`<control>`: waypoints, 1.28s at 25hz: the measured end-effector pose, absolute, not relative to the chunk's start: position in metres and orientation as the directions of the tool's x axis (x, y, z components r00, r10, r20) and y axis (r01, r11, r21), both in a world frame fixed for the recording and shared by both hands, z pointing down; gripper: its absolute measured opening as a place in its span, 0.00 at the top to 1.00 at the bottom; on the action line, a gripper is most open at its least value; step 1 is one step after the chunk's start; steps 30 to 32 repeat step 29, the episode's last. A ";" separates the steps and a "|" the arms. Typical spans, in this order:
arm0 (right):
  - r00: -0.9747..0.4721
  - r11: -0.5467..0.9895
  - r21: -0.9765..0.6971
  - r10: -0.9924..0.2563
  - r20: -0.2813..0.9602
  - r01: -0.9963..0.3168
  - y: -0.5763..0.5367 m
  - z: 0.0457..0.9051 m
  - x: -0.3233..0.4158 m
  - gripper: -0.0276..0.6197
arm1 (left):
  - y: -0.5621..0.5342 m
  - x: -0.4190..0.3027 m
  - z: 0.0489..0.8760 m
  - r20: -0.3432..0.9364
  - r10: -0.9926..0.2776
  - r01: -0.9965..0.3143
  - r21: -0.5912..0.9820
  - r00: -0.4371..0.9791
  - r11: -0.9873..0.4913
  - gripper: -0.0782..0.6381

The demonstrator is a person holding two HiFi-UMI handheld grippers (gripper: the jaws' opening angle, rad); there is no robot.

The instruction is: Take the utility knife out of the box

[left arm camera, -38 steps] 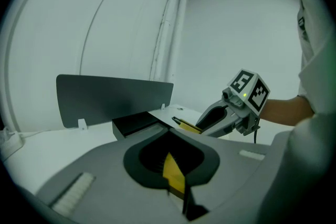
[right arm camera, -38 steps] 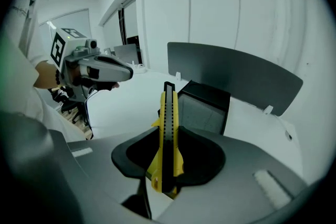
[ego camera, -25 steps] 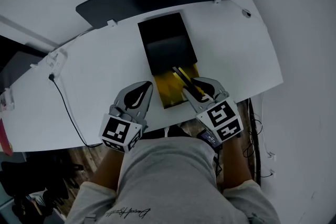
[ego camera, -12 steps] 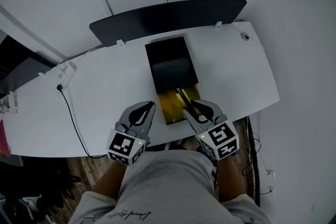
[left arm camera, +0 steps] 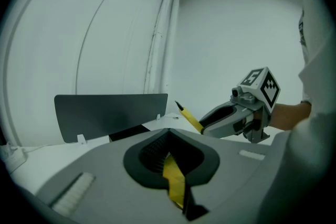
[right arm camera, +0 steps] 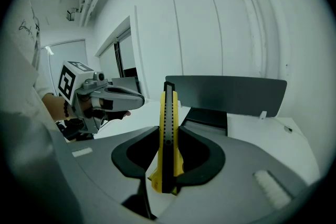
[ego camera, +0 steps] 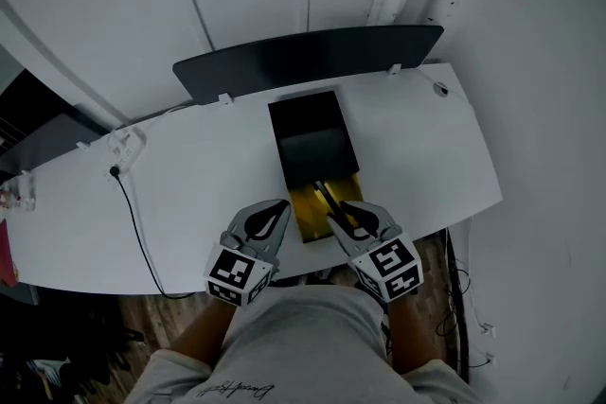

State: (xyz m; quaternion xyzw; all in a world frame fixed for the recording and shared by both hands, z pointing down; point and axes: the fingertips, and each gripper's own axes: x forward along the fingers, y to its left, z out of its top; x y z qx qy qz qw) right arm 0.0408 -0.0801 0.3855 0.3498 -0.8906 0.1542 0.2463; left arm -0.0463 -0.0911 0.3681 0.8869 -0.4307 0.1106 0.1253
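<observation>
A long box lies on the white desk (ego camera: 189, 194), with a black lid part (ego camera: 308, 132) at the far end and a yellow tray (ego camera: 305, 208) at the near end. The yellow-and-black utility knife (right arm camera: 168, 128) sticks up and forward from my right gripper (right arm camera: 167, 165), which is shut on its handle. In the head view the knife (ego camera: 329, 202) hangs over the tray's right side. My left gripper (ego camera: 279, 211) sits at the tray's left edge. Its jaws (left arm camera: 170, 165) are shut, with a thin yellow strip (left arm camera: 173, 181) of the box pinched between them.
A dark curved panel (ego camera: 308, 61) stands along the desk's far edge against the white wall. A black cable (ego camera: 133, 213) runs over the left half of the desk. The desk's near edge lies just under both grippers, above the person's lap.
The right gripper has lifted the knife slightly above the yellow tray and rolled a little. The left gripper has stayed at the tray's edge. The head view has shifted back.
</observation>
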 end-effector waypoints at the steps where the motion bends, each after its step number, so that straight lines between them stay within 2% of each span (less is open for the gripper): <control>1: -0.635 0.708 -0.103 -0.547 0.546 -0.698 -0.081 0.385 0.040 0.75 | -0.091 -0.046 0.368 0.303 -0.736 -0.791 0.127 0.605 -0.598 0.89; 32: -0.635 0.715 -0.102 -0.535 0.557 -0.692 -0.084 0.388 0.036 0.75 | -0.094 -0.047 0.368 0.296 -0.743 -0.797 0.141 0.600 -0.587 0.89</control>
